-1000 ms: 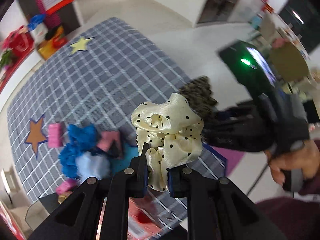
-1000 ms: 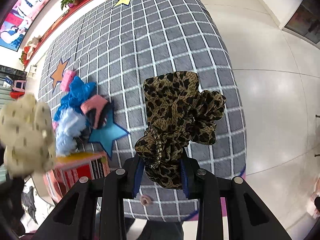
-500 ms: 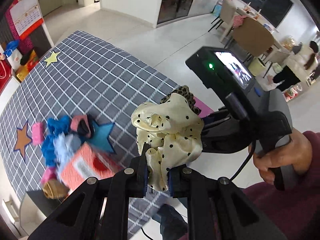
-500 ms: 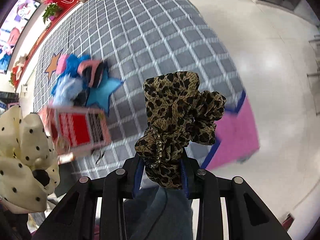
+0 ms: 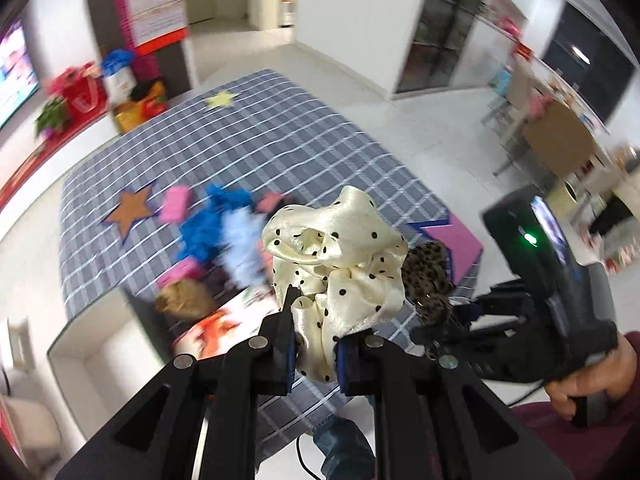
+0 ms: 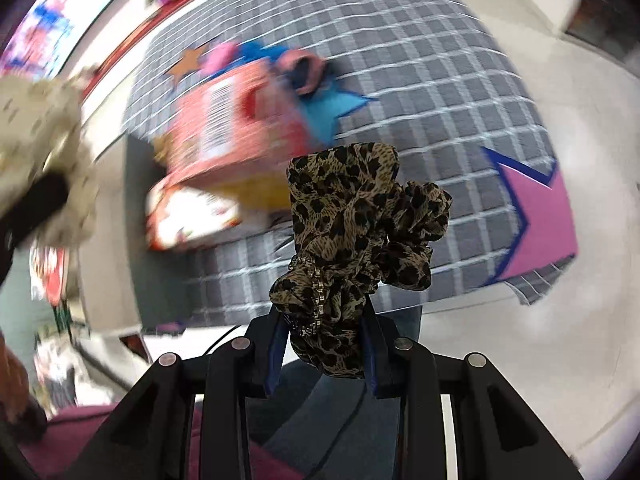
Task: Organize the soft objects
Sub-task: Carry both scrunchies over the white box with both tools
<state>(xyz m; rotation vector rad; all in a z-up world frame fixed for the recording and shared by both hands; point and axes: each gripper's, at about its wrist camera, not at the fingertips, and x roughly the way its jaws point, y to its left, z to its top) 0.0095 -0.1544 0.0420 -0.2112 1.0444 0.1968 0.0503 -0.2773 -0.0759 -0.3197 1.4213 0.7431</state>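
- Left gripper (image 5: 314,354): fingers (image 5: 280,344) are pinching a cream dotted scrunchie (image 5: 336,264), holding it above the checked rug (image 5: 280,160);
- Right gripper (image 6: 326,354): fingers (image 6: 376,352) are pinching a leopard scrunchie (image 6: 352,232) over the rug's edge, near a red box (image 6: 236,128) and a heap of soft things (image 5: 224,232).
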